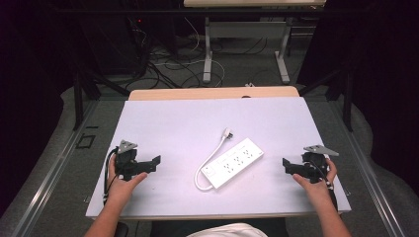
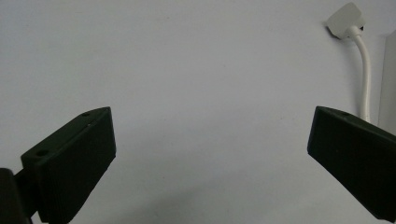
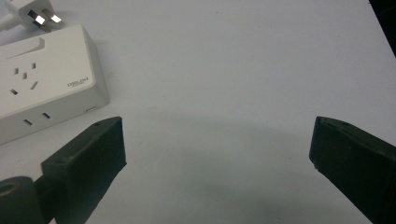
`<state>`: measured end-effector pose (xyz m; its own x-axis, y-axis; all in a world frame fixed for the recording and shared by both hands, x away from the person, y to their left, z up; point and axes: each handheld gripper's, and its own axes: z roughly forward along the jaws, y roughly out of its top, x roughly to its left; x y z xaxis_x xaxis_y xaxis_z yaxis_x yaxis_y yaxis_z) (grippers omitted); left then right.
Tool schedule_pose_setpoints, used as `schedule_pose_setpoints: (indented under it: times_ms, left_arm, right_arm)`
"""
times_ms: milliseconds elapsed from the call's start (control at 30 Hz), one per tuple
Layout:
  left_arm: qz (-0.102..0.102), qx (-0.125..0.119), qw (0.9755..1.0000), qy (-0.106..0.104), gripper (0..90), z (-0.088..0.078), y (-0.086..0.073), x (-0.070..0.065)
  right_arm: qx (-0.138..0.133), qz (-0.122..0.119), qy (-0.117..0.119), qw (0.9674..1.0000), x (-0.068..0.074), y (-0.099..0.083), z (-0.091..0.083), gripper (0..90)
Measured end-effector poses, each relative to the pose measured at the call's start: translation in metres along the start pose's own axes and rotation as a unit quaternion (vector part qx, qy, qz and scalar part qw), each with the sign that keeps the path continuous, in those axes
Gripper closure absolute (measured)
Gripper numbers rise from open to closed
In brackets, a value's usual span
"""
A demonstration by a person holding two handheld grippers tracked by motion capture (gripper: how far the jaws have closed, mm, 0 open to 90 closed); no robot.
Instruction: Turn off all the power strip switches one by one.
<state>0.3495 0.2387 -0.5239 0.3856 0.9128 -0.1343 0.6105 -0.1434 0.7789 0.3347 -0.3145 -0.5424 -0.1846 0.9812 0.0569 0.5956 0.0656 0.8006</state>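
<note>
Where the white table sheet [image 1: 173, 123] is widest, a white power strip [image 1: 235, 162] lies flat near its middle, set at a slant, sockets facing up. Its white cord [image 1: 200, 174] loops out from the near end of the strip, runs along the strip's left side, and ends in a plug [image 1: 226, 133] lying just beyond the strip's far end. Left gripper [image 1: 150, 164] sits well to the left of the strip, held in the left hand [image 1: 123, 183], jaws spread wide with nothing between them; in the left gripper view the bare sheet fills the gap, cord and plug at upper right. Right gripper [image 1: 288, 166] sits to the right of the strip, apart from it, held in the right hand [image 1: 316, 185], jaws likewise spread and empty; the right gripper view shows the strip's end and the plug's prongs [image 3: 45, 19] at upper left. Both grippers point inward toward the strip.
</note>
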Motion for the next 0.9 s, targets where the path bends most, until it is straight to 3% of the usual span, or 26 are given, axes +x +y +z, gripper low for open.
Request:
schedule_pose_setpoints:
  times_ms: [133, 433, 600, 900]
  left_arm:
    - [0.002, 0.001, 1.0, 0.002, 0.8, -0.001, -0.001, -0.001]
    - [0.006, 0.003, 1.0, 0.002, 0.7, -0.004, -0.002, -0.001]
    - [0.005, 0.003, 1.0, 0.002, 0.8, -0.006, -0.003, 0.001]
    - [0.006, 0.001, 1.0, 0.007, 0.8, -0.007, -0.003, 0.0]
  right_arm:
    - [-0.003, -0.001, -0.001, 1.0, 0.003, 0.001, 0.0, 5.8]
    - [-0.004, -0.031, -0.001, 0.9995, 0.013, 0.003, 0.0, 14.7]
    - [-0.001, -0.033, 0.011, 0.9994, 0.019, 0.005, 0.0, 15.5]
    - [0.002, -0.065, 0.042, 0.997, 0.04, 0.008, 0.003, 29.7]
